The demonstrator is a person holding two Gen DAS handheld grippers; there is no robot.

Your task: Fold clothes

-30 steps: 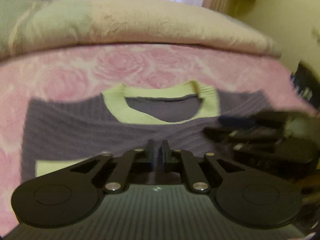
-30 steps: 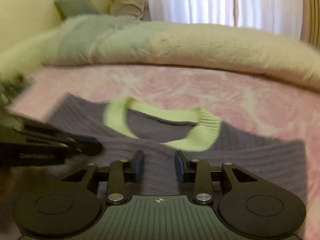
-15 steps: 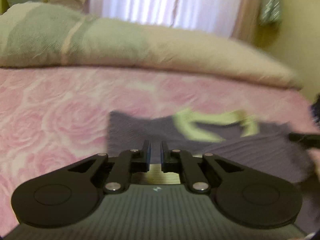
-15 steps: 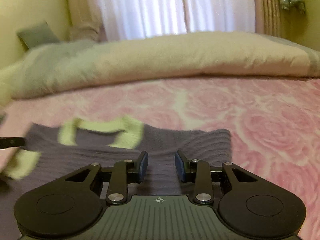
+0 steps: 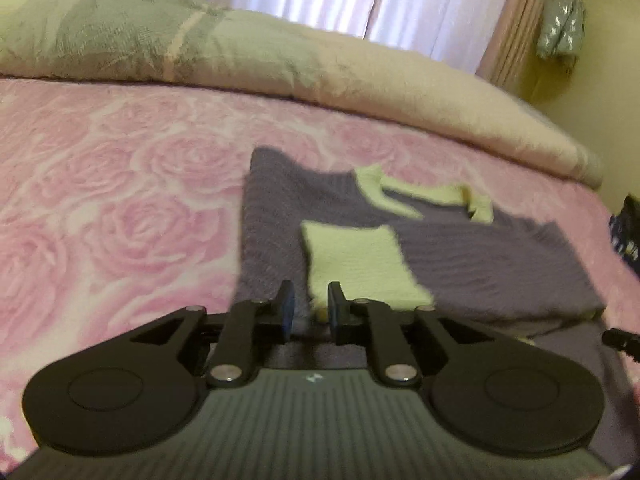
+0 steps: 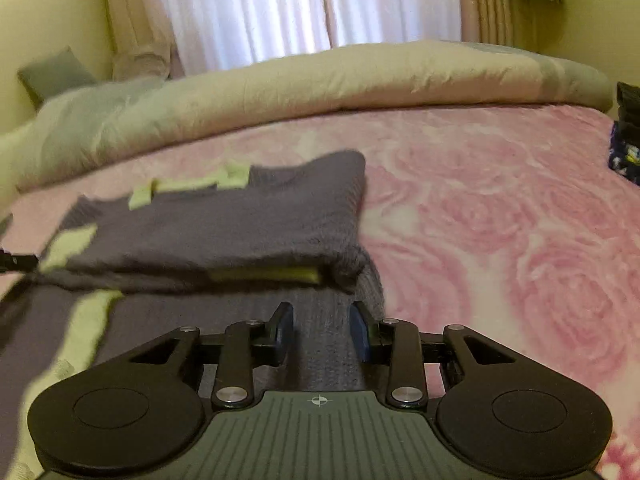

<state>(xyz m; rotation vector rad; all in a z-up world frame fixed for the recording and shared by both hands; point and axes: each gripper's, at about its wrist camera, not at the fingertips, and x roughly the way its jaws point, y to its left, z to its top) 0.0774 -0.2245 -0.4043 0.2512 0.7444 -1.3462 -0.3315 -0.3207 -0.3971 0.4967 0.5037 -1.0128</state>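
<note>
The purple sweater is seen just ahead of both grippers; the left gripper, jaws just opening, and the right gripper, jaws partly open, seem to hold nothing.

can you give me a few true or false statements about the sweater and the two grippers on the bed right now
1. The sweater is purple with pale yellow trim. True.
2. The sweater lies on a plain blue blanket. False: the blanket is pink with a rose pattern.
3. The left gripper has its jaws apart with nothing pinched. True: the yellow cuff shows just beyond the gap, not clamped.
4. The right gripper is clamped shut on the yellow collar. False: its jaws stand apart over purple knit, and the collar lies far off at the top of the sweater.
5. The sweater is spread out flat and unfolded. False: part of it is folded over onto itself.
</note>
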